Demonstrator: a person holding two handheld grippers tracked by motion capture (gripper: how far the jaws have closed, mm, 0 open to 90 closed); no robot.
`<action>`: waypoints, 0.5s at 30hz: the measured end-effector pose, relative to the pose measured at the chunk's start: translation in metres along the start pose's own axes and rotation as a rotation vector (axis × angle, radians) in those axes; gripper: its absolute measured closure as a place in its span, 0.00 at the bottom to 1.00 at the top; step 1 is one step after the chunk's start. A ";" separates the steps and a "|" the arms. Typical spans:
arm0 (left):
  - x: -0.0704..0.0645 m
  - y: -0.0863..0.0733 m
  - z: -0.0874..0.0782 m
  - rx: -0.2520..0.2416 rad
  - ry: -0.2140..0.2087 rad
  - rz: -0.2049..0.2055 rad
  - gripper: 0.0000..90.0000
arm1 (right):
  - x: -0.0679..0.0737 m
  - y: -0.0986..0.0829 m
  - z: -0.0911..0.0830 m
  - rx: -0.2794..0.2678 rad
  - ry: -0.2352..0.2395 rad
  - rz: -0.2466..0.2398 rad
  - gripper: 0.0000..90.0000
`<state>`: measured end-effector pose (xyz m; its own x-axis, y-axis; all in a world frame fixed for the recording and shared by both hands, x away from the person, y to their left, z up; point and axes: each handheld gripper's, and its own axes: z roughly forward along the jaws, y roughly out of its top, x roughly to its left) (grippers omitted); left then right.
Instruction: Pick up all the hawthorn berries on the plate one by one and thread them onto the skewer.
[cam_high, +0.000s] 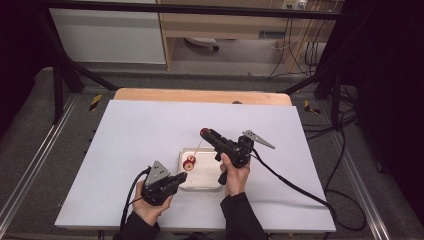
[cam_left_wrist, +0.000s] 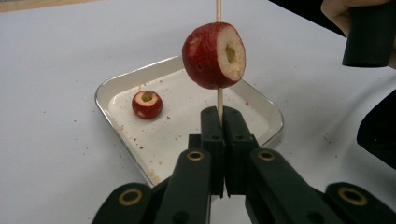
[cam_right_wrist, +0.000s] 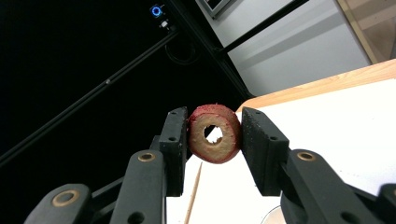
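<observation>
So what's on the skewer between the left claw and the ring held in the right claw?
One cored red fruit piece, threaded on the skewer above the left claw, in the left gripper view. The right claw holds the ring near its tip.

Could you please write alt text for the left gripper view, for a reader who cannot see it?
The left gripper, jaws shut, holds an upright wooden skewer with a cored red fruit piece threaded on it. Behind, a white tray on the white table holds a smaller cored piece and crumbs.
</observation>
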<state>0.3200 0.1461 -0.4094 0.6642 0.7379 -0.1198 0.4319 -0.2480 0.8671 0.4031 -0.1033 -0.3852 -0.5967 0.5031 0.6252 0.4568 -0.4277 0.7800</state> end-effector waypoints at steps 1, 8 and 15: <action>0.000 0.000 0.000 -0.001 0.000 0.000 0.98 | 0.000 0.000 0.000 -0.001 0.001 -0.001 0.70; -0.001 0.001 0.001 -0.002 -0.002 -0.005 0.98 | 0.000 -0.001 0.000 -0.005 0.006 0.001 0.70; -0.001 0.001 0.002 -0.006 0.000 -0.005 0.98 | 0.001 0.000 -0.001 -0.003 0.011 0.006 0.70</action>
<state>0.3207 0.1439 -0.4098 0.6623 0.7388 -0.1245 0.4316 -0.2405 0.8694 0.4017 -0.1032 -0.3846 -0.6010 0.4927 0.6294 0.4582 -0.4329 0.7763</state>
